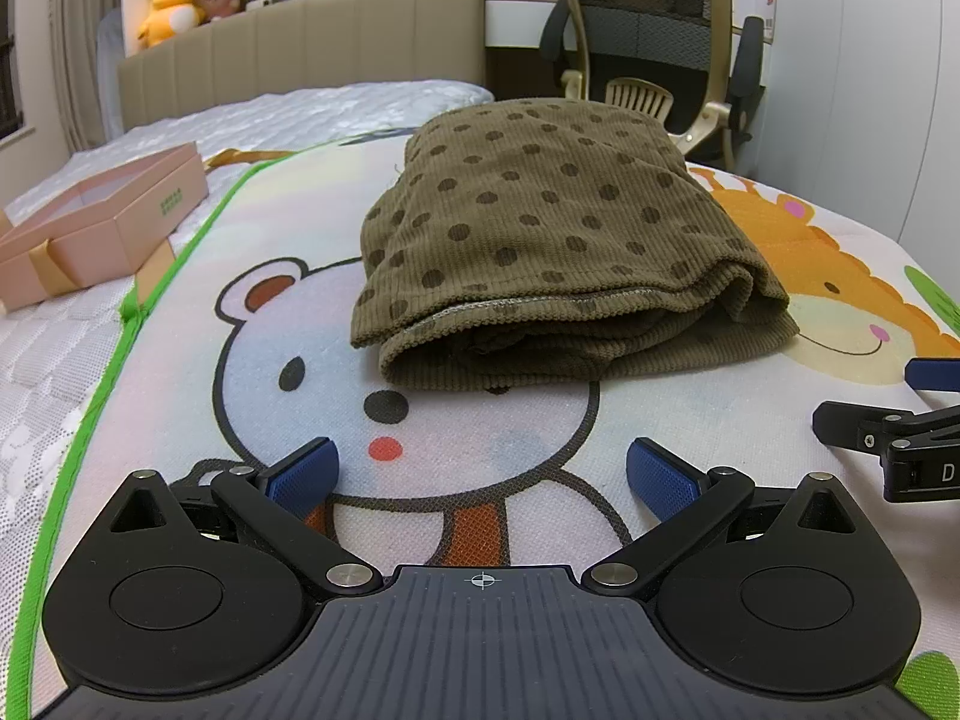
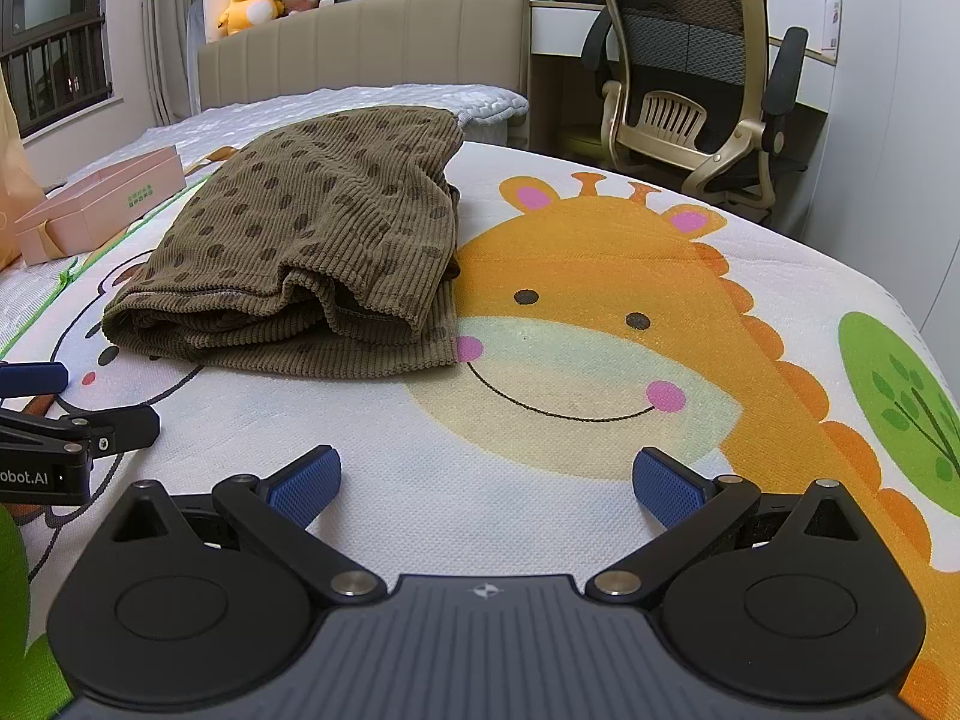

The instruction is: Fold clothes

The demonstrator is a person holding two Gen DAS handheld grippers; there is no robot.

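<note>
A brown corduroy garment with dark dots [image 1: 540,240] lies folded in a thick stack on the cartoon play mat [image 1: 480,438]; it also shows in the right wrist view [image 2: 312,246], left of the giraffe print. My left gripper [image 1: 483,474] is open and empty, low over the mat just in front of the garment's near edge. My right gripper [image 2: 486,480] is open and empty over the giraffe's chin, to the right of the garment. Each gripper's tip shows at the edge of the other's view: the right gripper [image 1: 900,420] and the left gripper [image 2: 66,414].
A pink box [image 1: 96,222] sits on the mattress left of the mat, also in the right wrist view [image 2: 102,204]. A padded headboard [image 1: 300,48] with plush toys [image 1: 171,6] stands behind. An office chair [image 2: 690,78] stands off the bed's far right.
</note>
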